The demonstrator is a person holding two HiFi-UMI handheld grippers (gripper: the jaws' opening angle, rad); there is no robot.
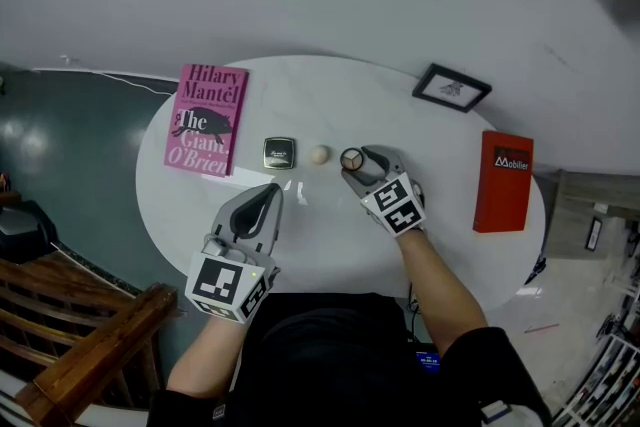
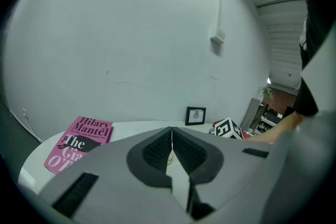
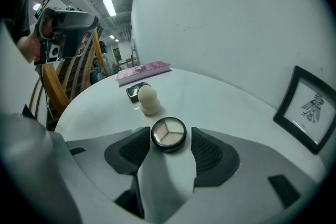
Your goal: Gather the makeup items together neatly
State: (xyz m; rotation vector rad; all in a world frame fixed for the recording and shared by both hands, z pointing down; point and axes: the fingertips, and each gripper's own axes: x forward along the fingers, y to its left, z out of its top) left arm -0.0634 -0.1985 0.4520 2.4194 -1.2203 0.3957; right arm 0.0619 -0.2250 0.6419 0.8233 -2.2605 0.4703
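On the white oval table (image 1: 320, 95) three makeup items lie in a row. From left to right they are a black square compact (image 1: 279, 152), a beige sponge (image 1: 320, 155) and a round compact (image 1: 351, 158) of pale powders. My right gripper (image 1: 354, 163) stands open around the round compact (image 3: 168, 132), which rests on the table between the fingertips with a thin gap at the right pad. Just beyond it in the right gripper view are the sponge (image 3: 148, 99) and the black compact (image 3: 135, 91). My left gripper (image 1: 272, 191) is shut and empty, hovering in front of the black compact, its pads together (image 2: 171, 131).
A pink book (image 1: 207, 118) lies at the table's left. A small black picture frame (image 1: 451, 87) stands at the back right and a red box (image 1: 502, 180) lies at the right. A wooden chair (image 1: 90, 335) stands at the lower left, beside the table.
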